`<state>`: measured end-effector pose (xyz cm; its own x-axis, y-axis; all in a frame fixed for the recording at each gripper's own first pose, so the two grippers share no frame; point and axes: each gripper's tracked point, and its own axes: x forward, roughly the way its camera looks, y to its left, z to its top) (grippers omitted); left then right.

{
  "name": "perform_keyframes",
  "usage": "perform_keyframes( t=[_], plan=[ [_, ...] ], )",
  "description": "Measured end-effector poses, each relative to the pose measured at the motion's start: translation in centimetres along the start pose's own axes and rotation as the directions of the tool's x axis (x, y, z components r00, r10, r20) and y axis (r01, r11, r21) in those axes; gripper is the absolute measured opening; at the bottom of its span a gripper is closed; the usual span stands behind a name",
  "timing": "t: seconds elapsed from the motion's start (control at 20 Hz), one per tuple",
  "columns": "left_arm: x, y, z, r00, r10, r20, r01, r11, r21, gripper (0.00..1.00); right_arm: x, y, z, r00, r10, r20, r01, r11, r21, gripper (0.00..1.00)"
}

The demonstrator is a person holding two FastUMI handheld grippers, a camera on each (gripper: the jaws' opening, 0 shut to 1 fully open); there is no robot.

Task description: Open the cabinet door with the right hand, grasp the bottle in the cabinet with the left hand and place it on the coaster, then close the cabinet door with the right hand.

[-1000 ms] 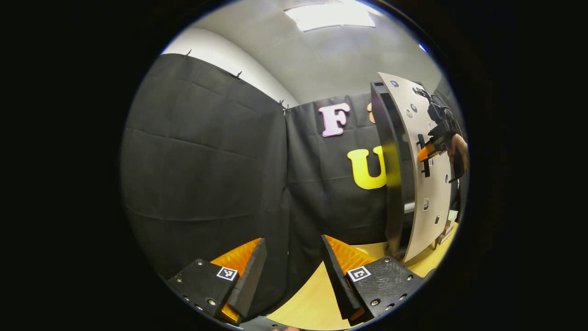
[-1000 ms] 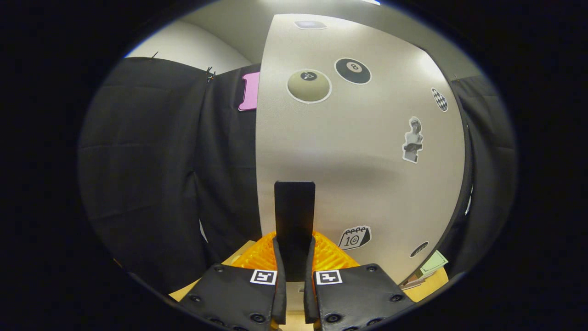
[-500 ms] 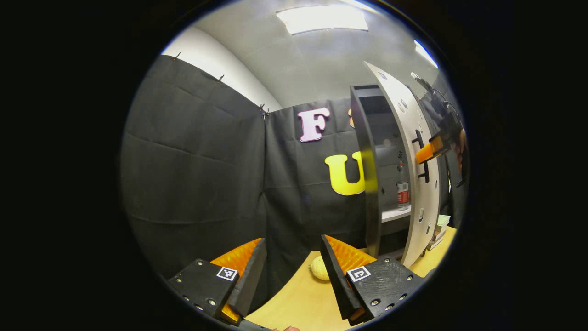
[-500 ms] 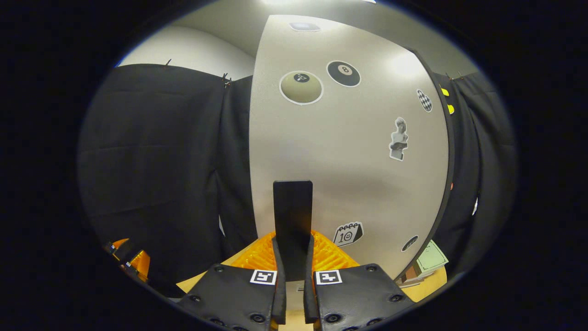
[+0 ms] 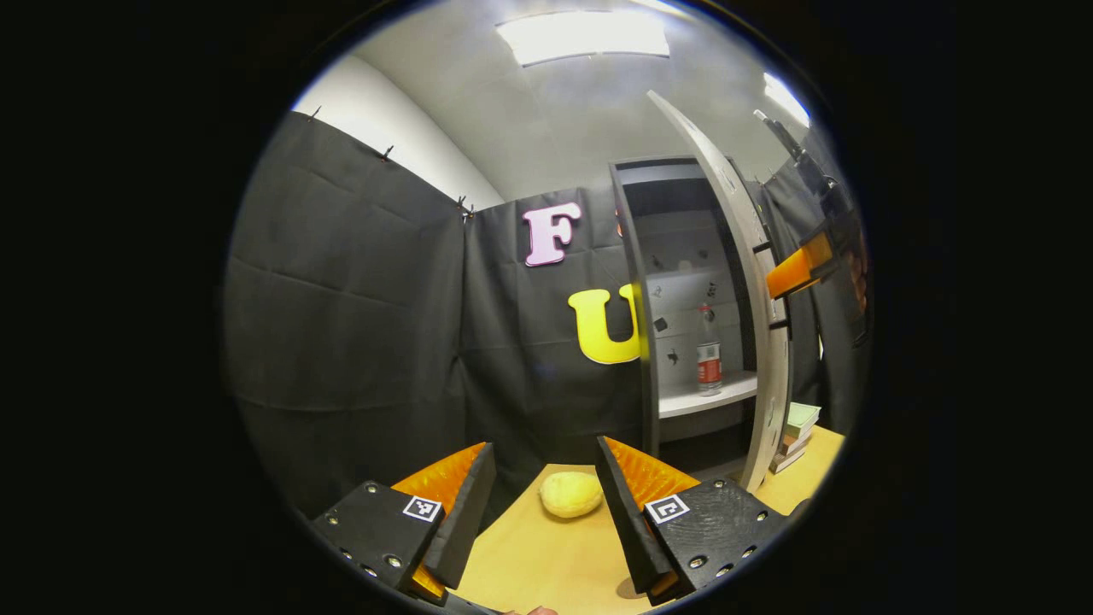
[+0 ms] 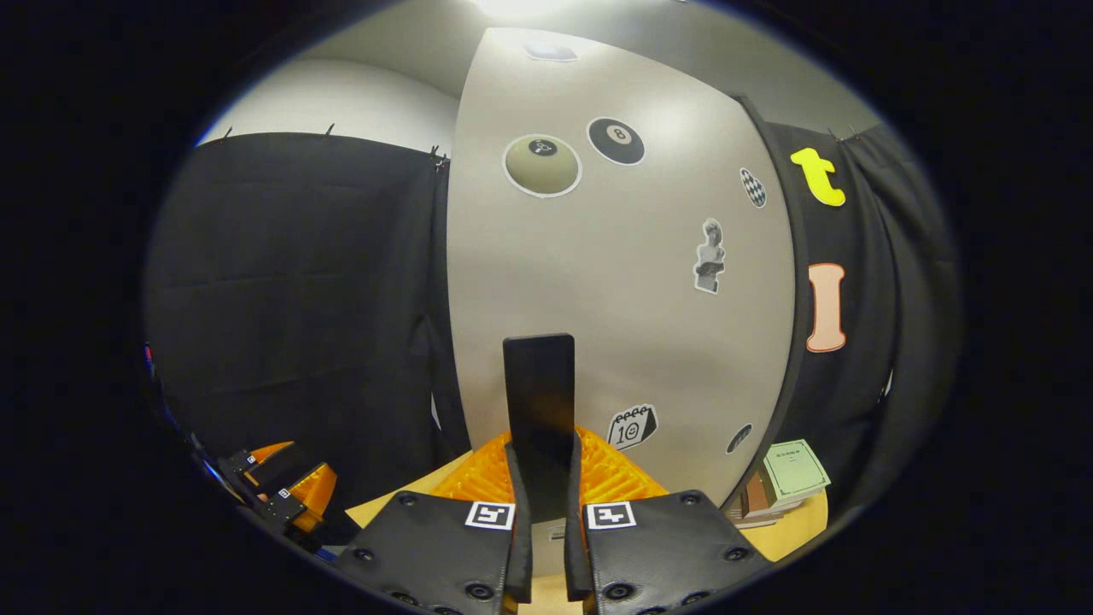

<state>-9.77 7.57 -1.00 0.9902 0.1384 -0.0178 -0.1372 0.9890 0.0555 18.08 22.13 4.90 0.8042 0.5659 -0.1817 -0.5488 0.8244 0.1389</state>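
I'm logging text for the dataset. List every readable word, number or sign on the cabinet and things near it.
"8": black ball sticker on the cabinet door.
"10": calendar sticker low on that door.
Label on the bottle and cover of the green booklet: too small to read.
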Motion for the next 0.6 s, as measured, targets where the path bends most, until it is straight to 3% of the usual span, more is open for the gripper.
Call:
perform_keyframes(
  t=[0.6],
  plan=[
    [-0.8, -10.2, 2.2, 0.991, -0.129, 0.033, 0.129, 0.992, -0.009, 0.68, -3.9, -2.3, -0.2, 1.000, -0.003, 0.005, 0.003, 1.000, -0.027, 0.13]
  ],
)
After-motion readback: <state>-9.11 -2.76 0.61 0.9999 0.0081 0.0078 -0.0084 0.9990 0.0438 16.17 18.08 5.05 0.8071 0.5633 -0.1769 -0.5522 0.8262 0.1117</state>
